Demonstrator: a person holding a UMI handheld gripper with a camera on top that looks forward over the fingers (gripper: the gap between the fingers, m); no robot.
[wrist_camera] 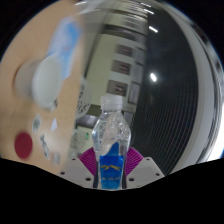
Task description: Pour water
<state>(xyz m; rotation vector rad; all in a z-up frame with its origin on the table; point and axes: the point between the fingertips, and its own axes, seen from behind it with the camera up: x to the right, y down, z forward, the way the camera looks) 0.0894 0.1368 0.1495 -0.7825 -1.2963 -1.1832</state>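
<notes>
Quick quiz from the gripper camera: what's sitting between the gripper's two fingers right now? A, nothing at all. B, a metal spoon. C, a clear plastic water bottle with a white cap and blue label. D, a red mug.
C: a clear bottle with a white cap and blue label stands upright between the pink-padded fingers of the gripper, which close against its lower part.

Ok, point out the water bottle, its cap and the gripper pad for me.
water bottle [111, 140]: gripper view, clear body above the label.
bottle cap [113, 100]: gripper view, white top.
gripper [111, 172]: gripper view, between the fingertips, shut on the bottle.
magenta pad [92, 160]: gripper view, inner face.
</notes>
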